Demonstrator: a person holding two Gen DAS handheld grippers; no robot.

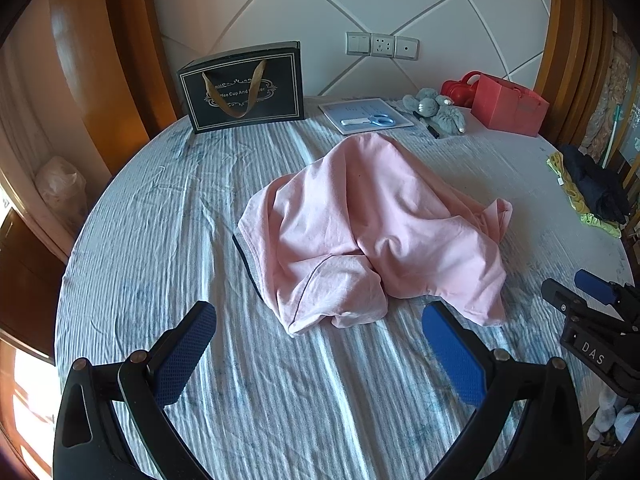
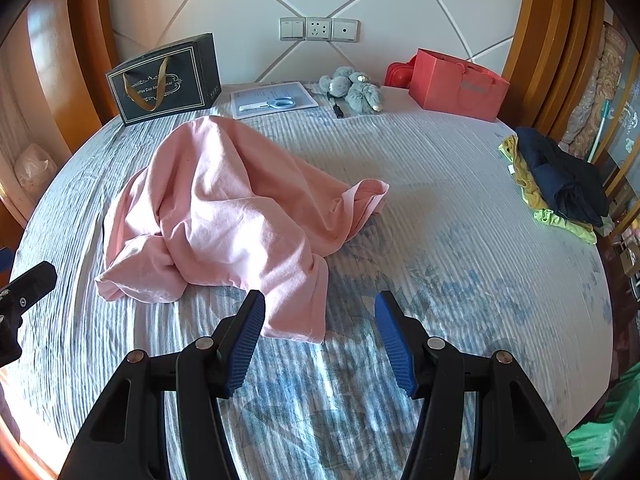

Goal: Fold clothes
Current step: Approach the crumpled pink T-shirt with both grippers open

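A pink garment (image 1: 360,232) lies crumpled in a heap on the striped bed sheet (image 1: 160,220). My left gripper (image 1: 320,316) stands open just short of the heap's near edge, blue pads wide apart, nothing between them. In the right wrist view the same pink garment (image 2: 224,216) lies ahead and to the left. My right gripper (image 2: 320,308) is open over the sheet (image 2: 460,240); a near corner of the cloth reaches between its fingertips, but the pads do not press on it. The right gripper's body (image 1: 592,320) shows at the left view's right edge.
At the headboard stand a black gift bag (image 1: 244,88), a paper sheet with scissors (image 1: 366,116), a grey plush toy (image 1: 436,110) and a red paper bag (image 1: 508,106). A pile of dark and yellow-green clothes (image 2: 560,184) sits at the bed's right edge.
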